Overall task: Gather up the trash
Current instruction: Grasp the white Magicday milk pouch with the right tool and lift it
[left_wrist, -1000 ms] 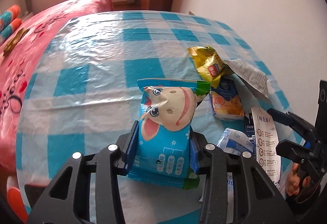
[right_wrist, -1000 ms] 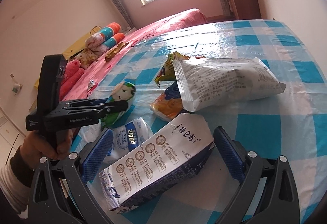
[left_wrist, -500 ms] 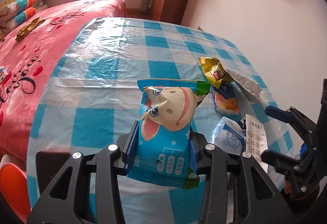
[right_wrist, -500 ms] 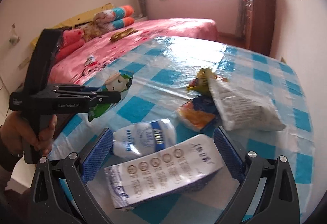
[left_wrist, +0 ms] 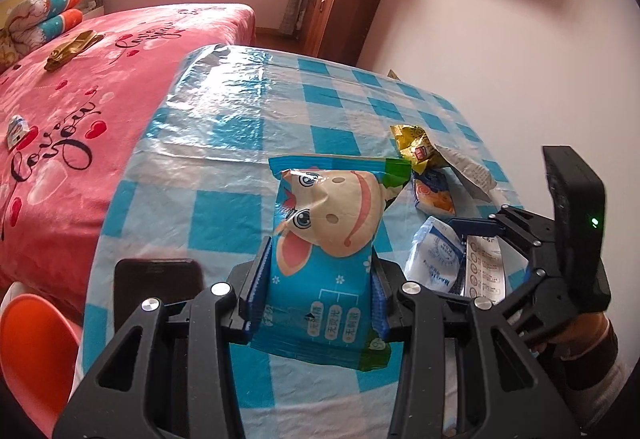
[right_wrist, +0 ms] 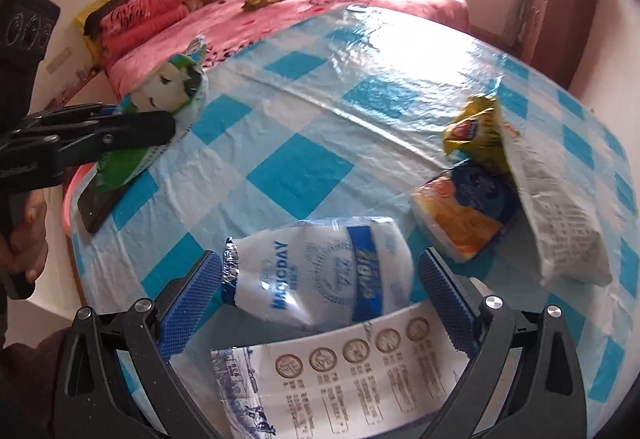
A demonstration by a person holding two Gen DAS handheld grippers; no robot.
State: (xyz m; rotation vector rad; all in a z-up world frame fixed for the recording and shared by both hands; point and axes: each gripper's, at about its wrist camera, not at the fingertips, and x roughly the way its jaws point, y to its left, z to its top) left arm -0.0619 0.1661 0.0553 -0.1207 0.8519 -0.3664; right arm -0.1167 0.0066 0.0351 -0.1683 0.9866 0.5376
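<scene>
My left gripper [left_wrist: 318, 293] pinches a blue cartoon-face wrapper [left_wrist: 326, 239] between its blue pads, the jaws pressed onto the pack's lower half and lifting it above the bench [left_wrist: 224, 175]. The pack shows a big-eyed cartoon face with a pink ear and a green corner; three boxed columns of Chinese characters near its bottom are too small for me to read. From my right wrist view the same pack sits clamped out at the left.

My right gripper [right_wrist: 320, 295] has its jaws spread wide, one on each side of a white and blue pouch [right_wrist: 316, 275] printed "MAGICDAY"; I see gaps beside both pads, so nothing is pinched. Below it, closer to my right hand, lies a white packet with round brown seals [right_wrist: 352, 371] in a row and small Chinese print I cannot make out.

Further right on the blue-and-white checked cloth are an orange and blue packet [right_wrist: 464, 211], a crumpled yellow wrapper [right_wrist: 474, 135] with a small red label, and a grey-white bag [right_wrist: 560, 215] covered in fine text, lying against both.

A dark phone [left_wrist: 158, 287] lies at the bench edge on the left. Beyond is a pink bed [left_wrist: 80, 87] with "Love you" lettering.
</scene>
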